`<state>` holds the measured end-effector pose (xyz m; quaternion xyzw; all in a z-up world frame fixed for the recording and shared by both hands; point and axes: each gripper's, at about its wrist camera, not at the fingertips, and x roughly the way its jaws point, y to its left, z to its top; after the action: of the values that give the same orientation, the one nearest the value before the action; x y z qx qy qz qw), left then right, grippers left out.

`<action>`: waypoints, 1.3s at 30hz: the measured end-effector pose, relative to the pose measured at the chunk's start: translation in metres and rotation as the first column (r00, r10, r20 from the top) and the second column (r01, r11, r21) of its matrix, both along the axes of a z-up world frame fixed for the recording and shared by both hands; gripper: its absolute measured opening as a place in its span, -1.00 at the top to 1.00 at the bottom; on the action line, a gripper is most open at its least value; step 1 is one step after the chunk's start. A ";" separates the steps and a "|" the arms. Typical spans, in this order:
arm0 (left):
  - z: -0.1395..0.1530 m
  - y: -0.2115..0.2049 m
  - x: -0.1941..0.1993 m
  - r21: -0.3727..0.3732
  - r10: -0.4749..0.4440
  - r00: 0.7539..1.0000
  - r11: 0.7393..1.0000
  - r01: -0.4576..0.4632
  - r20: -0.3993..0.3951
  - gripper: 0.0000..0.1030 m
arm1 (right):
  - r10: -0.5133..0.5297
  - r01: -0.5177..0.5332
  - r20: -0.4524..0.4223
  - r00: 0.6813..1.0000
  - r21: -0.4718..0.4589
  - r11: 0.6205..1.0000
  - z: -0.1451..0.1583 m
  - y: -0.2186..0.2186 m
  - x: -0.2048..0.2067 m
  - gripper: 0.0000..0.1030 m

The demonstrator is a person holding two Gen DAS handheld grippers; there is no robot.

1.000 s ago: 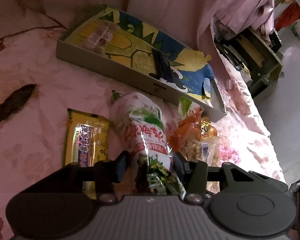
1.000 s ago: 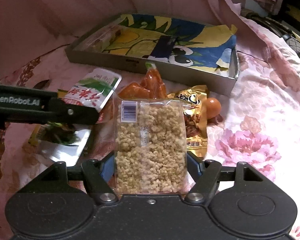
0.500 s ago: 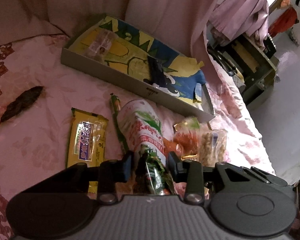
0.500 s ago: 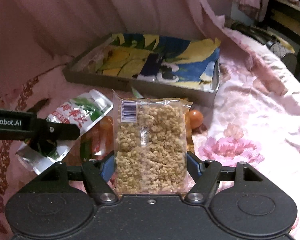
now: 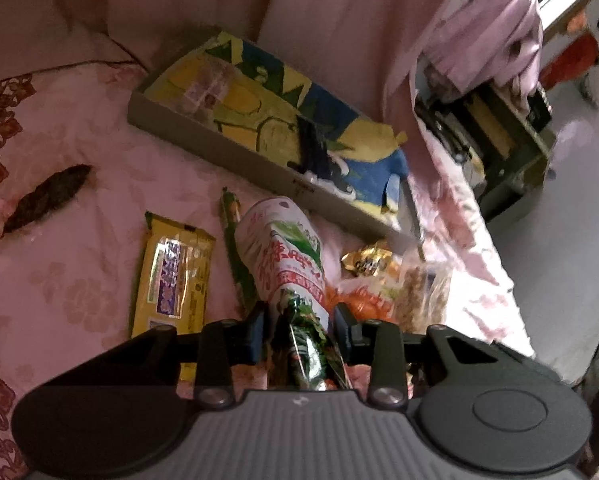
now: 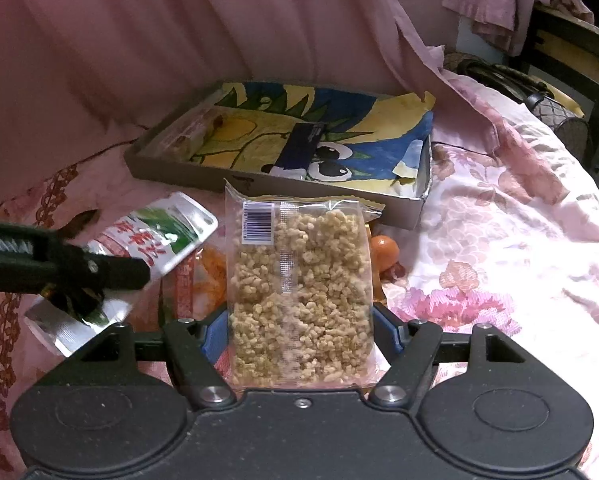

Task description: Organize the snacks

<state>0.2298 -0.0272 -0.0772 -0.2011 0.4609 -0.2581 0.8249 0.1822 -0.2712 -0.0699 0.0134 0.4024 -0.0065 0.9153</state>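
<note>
My left gripper [image 5: 299, 320] is shut on the lower end of a white, green and red snack pouch [image 5: 287, 252], its jaws still closing tight and crumpling the foil. From the right wrist view the same left gripper [image 6: 99, 270] holds the pouch [image 6: 159, 236] above the bed. My right gripper [image 6: 299, 320] is shut on a clear bag of puffed grain [image 6: 299, 280], held upright. Behind stands a cardboard tray [image 5: 219, 152] [image 6: 179, 174] lined with colourful paper, holding a clear pack [image 6: 187, 136] and a dark pack [image 6: 303, 146].
On the pink bedspread lie a yellow packet [image 5: 171, 280], a green stick pack [image 5: 235, 248], orange packets [image 6: 207, 276], a gold packet [image 5: 367, 260] and a small orange ball [image 6: 385, 250]. A dark leaf-shaped object [image 5: 47, 196] lies left. The bed edge and a shelf [image 5: 499, 140] are right.
The left jaws have closed in on the pouch and lifted it off the bed. The right gripper has risen a little with the grain bag, uncovering the packets beneath.
</note>
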 end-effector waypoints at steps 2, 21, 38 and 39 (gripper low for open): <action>0.003 0.005 0.001 -0.024 0.007 1.000 1.000 -0.007 0.004 0.26 | 0.002 -0.002 0.009 1.000 0.007 1.000 0.001 0.000 0.000 -0.42; 0.030 0.017 0.012 -0.091 0.129 0.974 0.989 -0.114 0.184 0.26 | 0.052 -0.051 0.210 0.976 -0.008 0.999 0.023 0.007 0.015 -0.42; 0.034 -0.055 0.141 -0.007 0.158 0.948 0.987 -0.162 0.278 0.24 | -0.081 0.075 0.331 0.940 0.031 0.997 0.015 -0.049 0.111 -0.42; 0.030 -0.060 0.147 0.007 0.156 0.950 0.986 -0.165 0.272 0.24 | -0.091 0.083 0.324 0.942 0.036 0.996 0.012 -0.053 0.114 -0.42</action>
<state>0.3772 -0.0876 -0.0477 -0.1886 0.3300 -0.2084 0.9012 0.2964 -0.3242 -0.0581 0.0421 0.2452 -0.0402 0.9677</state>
